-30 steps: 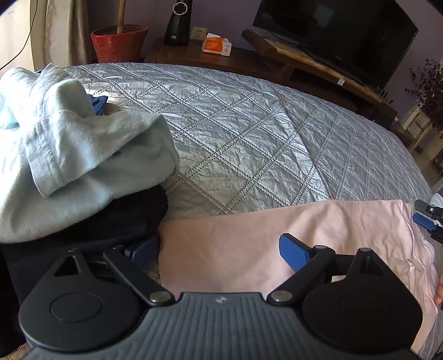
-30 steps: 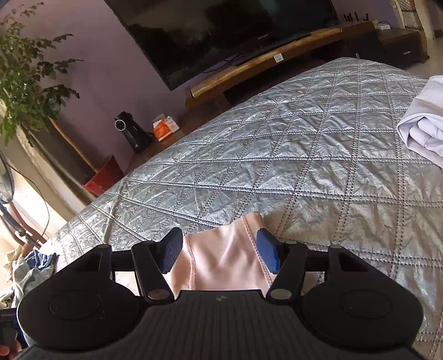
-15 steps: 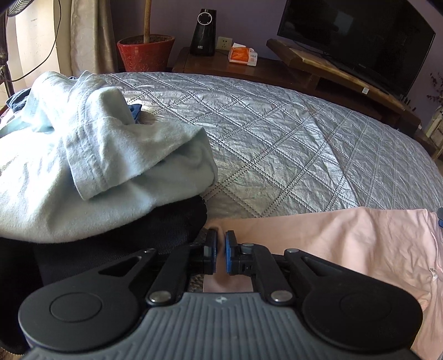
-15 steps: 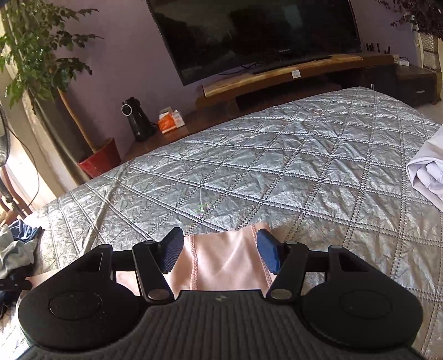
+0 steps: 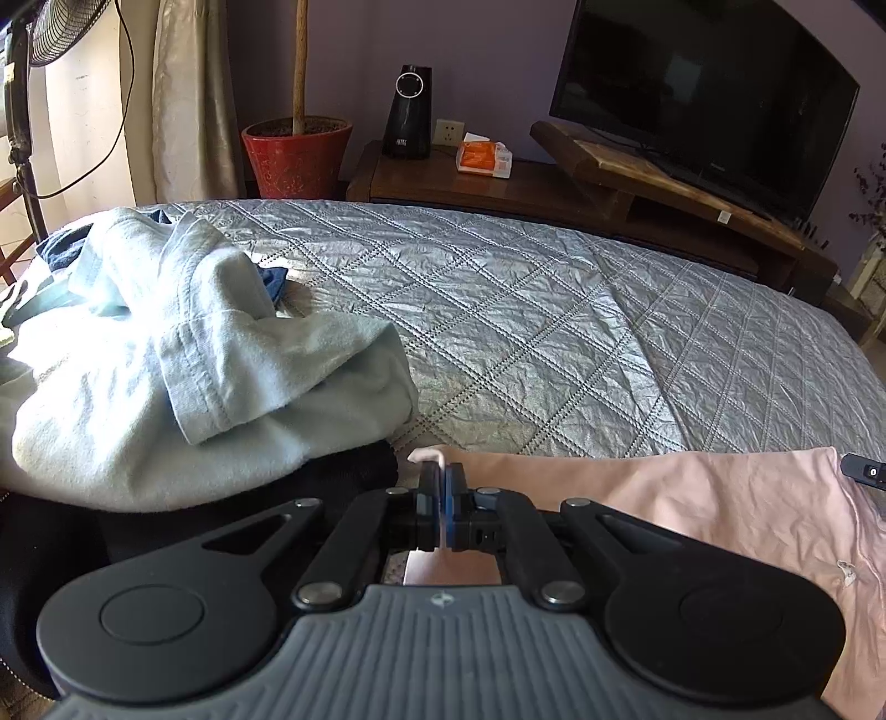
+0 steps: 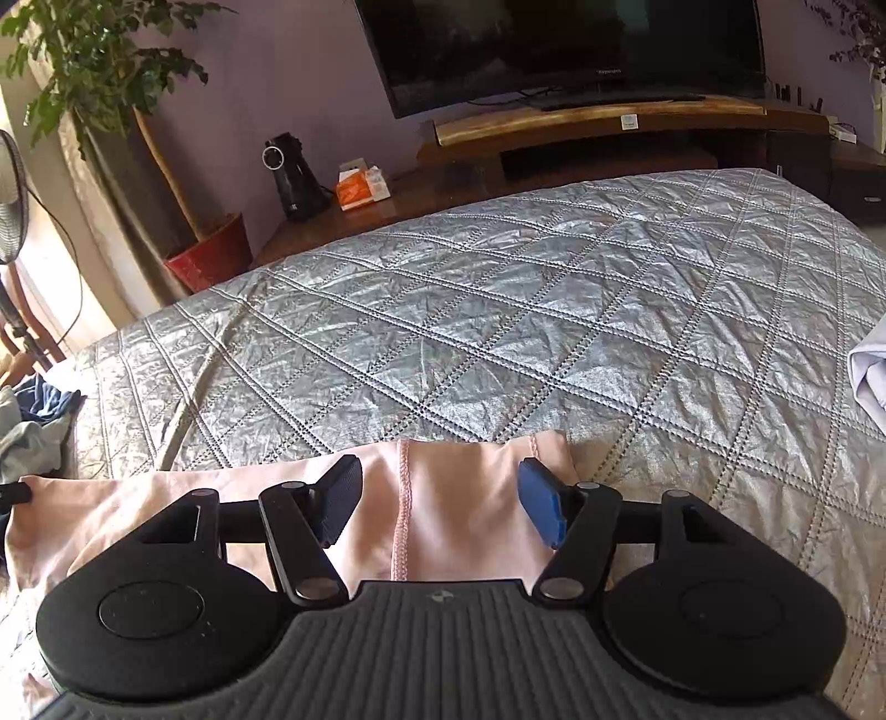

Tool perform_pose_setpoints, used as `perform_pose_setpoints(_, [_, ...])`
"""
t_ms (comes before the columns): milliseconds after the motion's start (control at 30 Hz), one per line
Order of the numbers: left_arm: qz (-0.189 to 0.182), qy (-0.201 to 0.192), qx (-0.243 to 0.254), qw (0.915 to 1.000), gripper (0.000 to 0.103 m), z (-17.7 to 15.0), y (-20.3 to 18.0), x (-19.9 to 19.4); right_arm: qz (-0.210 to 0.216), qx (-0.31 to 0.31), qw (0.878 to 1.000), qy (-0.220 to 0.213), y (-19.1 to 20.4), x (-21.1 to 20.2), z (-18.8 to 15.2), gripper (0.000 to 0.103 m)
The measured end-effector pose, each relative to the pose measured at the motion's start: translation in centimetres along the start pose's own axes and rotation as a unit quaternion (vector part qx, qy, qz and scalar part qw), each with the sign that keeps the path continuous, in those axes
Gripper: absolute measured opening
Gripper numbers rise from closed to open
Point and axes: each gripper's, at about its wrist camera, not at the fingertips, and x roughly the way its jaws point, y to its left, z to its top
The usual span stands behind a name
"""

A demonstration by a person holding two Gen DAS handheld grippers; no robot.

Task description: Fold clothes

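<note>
A pale pink garment (image 5: 692, 498) lies along the near edge of the silver quilted bed (image 5: 526, 332). My left gripper (image 5: 442, 487) is shut on the garment's left end, and a thin fold of pink cloth sticks up between its pads. In the right wrist view the same pink garment (image 6: 459, 498) shows a stitched seam down its middle. My right gripper (image 6: 440, 498) stands open over that end, its fingers either side of the seam and clear of the cloth. A tip of the right gripper (image 5: 864, 471) pokes into the left wrist view at the far right.
A heap of light blue clothes (image 5: 166, 376) over dark clothing (image 5: 343, 476) sits just left of the left gripper. A folded white garment (image 6: 869, 376) lies at the bed's right edge. Beyond the bed are a wooden TV bench (image 6: 609, 122), a red plant pot (image 5: 296, 155) and a fan (image 5: 50, 27).
The left gripper went from wide open to shut on the pink garment's left end and lifted it a little. The right gripper stayed open and rolled level over its end.
</note>
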Motion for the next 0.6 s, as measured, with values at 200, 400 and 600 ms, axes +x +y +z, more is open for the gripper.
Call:
perform_pose_setpoints(200, [0.010, 0.005, -0.005, 0.9999, 0.001, -0.5, 0.2, -0.1, -0.013, -0.030, 0.999, 0.031, 0.1, 1.3, 1.2, 0.069])
perform_pose_setpoints(400, [0.018, 0.012, -0.009, 0.9997, 0.001, -0.7, 0.4, 0.4, -0.024, -0.106, 0.992, 0.056, 0.9, 2.0, 1.9, 0.052])
perform_pose_setpoints(600, [0.022, 0.018, -0.012, 0.9995, 0.001, -0.9, 0.5, 0.7, -0.011, -0.164, 0.984, 0.065, 2.1, 2.1, 1.3, 0.016])
